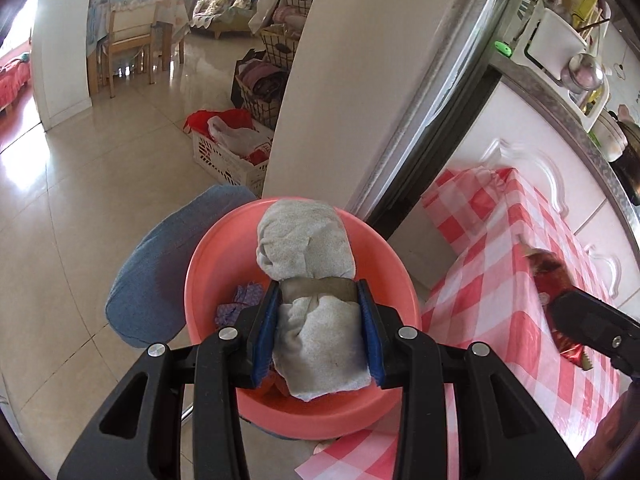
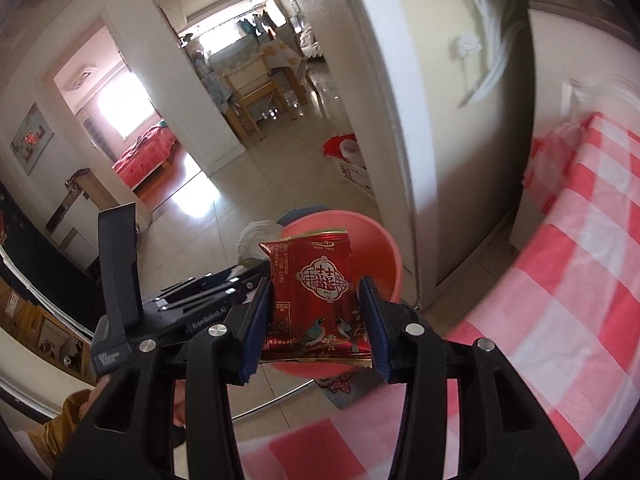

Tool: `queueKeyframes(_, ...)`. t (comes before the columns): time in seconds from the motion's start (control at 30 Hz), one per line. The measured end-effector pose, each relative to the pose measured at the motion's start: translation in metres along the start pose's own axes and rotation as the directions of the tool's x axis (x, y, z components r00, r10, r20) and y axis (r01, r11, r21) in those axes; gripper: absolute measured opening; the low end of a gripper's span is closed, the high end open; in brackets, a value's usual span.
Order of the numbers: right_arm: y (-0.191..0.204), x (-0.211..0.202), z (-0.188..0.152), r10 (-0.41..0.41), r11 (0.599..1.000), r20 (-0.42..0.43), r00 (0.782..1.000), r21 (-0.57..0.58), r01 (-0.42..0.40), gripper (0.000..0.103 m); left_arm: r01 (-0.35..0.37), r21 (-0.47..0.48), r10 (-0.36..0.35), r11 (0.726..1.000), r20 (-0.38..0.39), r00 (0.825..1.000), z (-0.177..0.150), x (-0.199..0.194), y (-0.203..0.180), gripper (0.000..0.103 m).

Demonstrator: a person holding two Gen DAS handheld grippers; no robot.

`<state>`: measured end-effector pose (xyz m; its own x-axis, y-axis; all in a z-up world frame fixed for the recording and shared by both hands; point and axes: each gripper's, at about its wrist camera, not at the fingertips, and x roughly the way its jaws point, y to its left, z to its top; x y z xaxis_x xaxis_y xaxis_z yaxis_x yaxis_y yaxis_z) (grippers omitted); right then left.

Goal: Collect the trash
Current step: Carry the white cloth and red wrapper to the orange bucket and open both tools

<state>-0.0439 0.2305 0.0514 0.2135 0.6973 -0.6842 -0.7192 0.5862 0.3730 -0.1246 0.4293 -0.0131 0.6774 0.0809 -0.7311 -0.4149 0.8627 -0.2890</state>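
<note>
Left wrist view: round coral-pink plastic basin (image 1: pixel 208 264) below, partly hidden by left gripper (image 1: pixel 318 324), jaws clamped on grey crumpled cloth bundle (image 1: pixel 306 248), long axis running away from camera. Right gripper (image 1: pixel 592 326) cut off at edge, blurred. Right wrist view alone: right gripper (image 2: pixel 316 314) jaws pinching upright red foil snack wrapper (image 2: pixel 316 296) over basin (image 2: pixel 376 248), beside red-and-white checked counter cloth (image 2: pixel 560 280).

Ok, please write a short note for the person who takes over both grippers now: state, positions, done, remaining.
Left gripper: shut on a grey cloth bundle, held over the pink basin.
Right gripper: shut on a red wrapper, in front of the basin, beside the checkered table.
Done: both items picked up.
Left: drop both into the basin, which already holds some scraps.
</note>
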Motion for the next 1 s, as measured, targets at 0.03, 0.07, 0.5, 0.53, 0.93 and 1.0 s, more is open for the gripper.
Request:
queueKeyframes(0.03, 0.0, 0.005, 0.002, 0.001, 1.0, -0.004, 1.0, -0.001, -0.001, 0.048, -0.001, -0.002, 0.001, 1.0, -0.004, 1.0, 0.001, 0.004, 0.0, 0.039)
queueKeyframes(0.07, 0.0, 0.012, 0.005, 0.0, 1.0, -0.009, 1.0, -0.002, 0.0, 0.056, -0.003, -0.005, 0.003, 1.0, -0.007, 1.0, 0.001, 0.006, 0.001, 0.039)
queueKeyframes(0.5, -0.047, -0.017, -0.017, -0.089, 0.986, 0.075, 0.993, 0.149, 0.077, 0.091, 0.01, -0.055, -0.014, 0.998, -0.065, 0.998, -0.009, 0.036, 0.017, 0.087)
queueKeyframes(0.53, -0.052, -0.023, -0.02, -0.099, 0.984, 0.087, 0.991, 0.159, 0.084, 0.091, 0.012, -0.058, -0.015, 0.998, -0.059, 0.998, -0.009, 0.034, 0.018, 0.088)
queueKeyframes(0.93, -0.087, -0.092, -0.054, -0.313, 0.937, 0.168, 0.935, 0.213, 0.275, 0.095, -0.043, 0.03, 0.044, 0.999, -0.013, 0.999, 0.0, 0.002, -0.021, 0.092)
queueKeyframes(1.0, -0.095, -0.101, -0.057, -0.335, 0.931, 0.184, 0.924, 0.219, 0.293, 0.095, -0.052, 0.061, 0.052, 0.997, 0.007, 0.999, 0.001, -0.006, -0.033, 0.093)
